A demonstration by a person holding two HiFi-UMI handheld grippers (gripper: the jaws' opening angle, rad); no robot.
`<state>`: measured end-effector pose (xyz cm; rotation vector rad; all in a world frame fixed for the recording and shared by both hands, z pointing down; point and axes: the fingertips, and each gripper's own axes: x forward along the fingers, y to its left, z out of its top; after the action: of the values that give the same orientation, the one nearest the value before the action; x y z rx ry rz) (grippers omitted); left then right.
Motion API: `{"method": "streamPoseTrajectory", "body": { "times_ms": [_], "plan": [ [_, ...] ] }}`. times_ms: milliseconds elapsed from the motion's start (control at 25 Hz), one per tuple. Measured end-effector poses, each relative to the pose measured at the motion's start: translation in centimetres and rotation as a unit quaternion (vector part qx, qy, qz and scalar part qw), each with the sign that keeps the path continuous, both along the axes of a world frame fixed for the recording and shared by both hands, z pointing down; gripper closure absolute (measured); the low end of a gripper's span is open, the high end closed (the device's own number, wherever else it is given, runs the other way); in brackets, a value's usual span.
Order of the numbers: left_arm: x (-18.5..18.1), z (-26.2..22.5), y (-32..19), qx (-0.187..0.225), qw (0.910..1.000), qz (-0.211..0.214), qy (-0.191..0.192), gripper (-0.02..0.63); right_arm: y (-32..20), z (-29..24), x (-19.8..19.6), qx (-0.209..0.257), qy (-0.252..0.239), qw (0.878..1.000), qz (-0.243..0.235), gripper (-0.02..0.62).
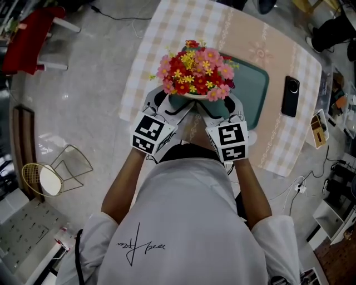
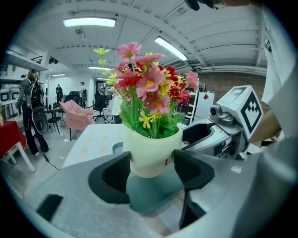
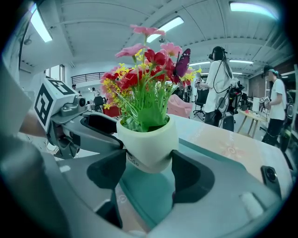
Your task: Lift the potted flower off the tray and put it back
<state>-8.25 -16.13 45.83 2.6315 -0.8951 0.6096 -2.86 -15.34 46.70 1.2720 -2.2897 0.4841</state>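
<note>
Surroundings: a cloth-covered table in an open, lamp-lit room

A pale checked tablecloth (image 1: 278, 61) with a peach patterned band covers the table. A black phone (image 1: 290, 96) lies flat on it near the right side, and a small printed card (image 1: 319, 129) sits just beyond it at the cloth's edge. On the glossy grey floor, a red chair (image 1: 33, 39) stands at upper left and a gold wire-frame piece (image 1: 53, 175) with a round pale top at lower left. A black cable (image 1: 119, 15) trails past the table's far end. The gripper views show a pink armchair (image 2: 77, 114), a figure in dark clothing (image 2: 33, 109), long ceiling lights (image 2: 89, 22) and two people in white tops (image 3: 218, 86).
</note>
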Motion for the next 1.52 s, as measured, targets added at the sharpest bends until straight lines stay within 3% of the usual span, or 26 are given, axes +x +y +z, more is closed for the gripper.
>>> {"method": "streamPoseTrajectory", "body": {
  "times_ms": [680, 1520],
  "plan": [
    [-0.7, -2.7, 4.0, 0.012, 0.9995, 0.014, 0.027, 0.313, 4.3, -2.9, -0.8, 0.029, 0.02, 0.999, 0.024, 0.282],
    [0.4, -6.0, 11.6, 0.03, 0.9974, 0.061, 0.026, 0.321, 12.3, -6.4, 0.4, 0.068, 0.015, 0.995, 0.078, 0.282]
  ]
}}
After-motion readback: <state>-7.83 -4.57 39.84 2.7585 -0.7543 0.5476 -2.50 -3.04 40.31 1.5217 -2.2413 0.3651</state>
